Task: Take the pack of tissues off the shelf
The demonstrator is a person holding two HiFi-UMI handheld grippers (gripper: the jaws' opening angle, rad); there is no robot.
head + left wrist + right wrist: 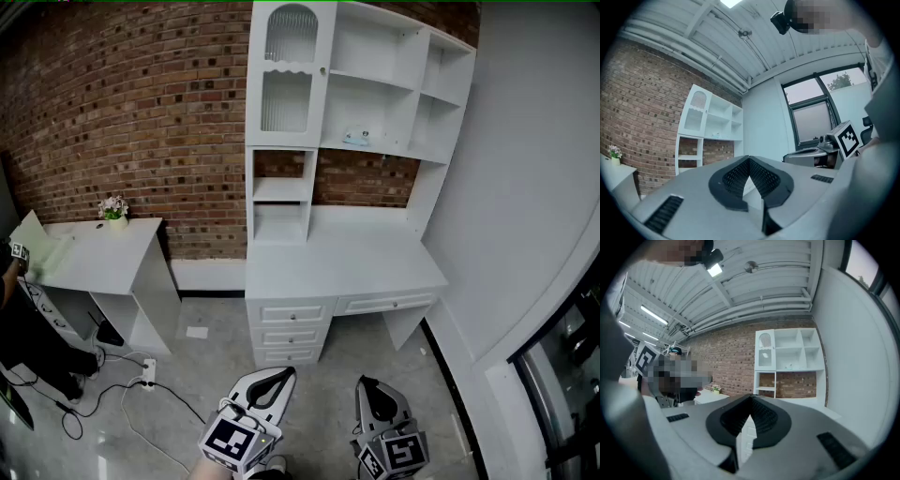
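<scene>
The pack of tissues (356, 137) is a small pale blue-green packet lying on a middle shelf of the white hutch (375, 84), far ahead of me. It also shows tiny in the left gripper view as the pack (716, 135) and in the right gripper view as the pack (789, 366). My left gripper (274, 377) and right gripper (373, 386) hang low at the bottom of the head view, over the floor and well short of the desk. The left gripper (749, 159) and the right gripper (751, 398) both have their tips together with nothing between them.
The hutch stands on a white desk (366, 258) with drawers (292, 333) against a brick wall. A white side table (103, 248) with a small flower pot (113, 210) is at left, beside a person (23, 328). Cables and a power strip (146, 380) lie on the floor.
</scene>
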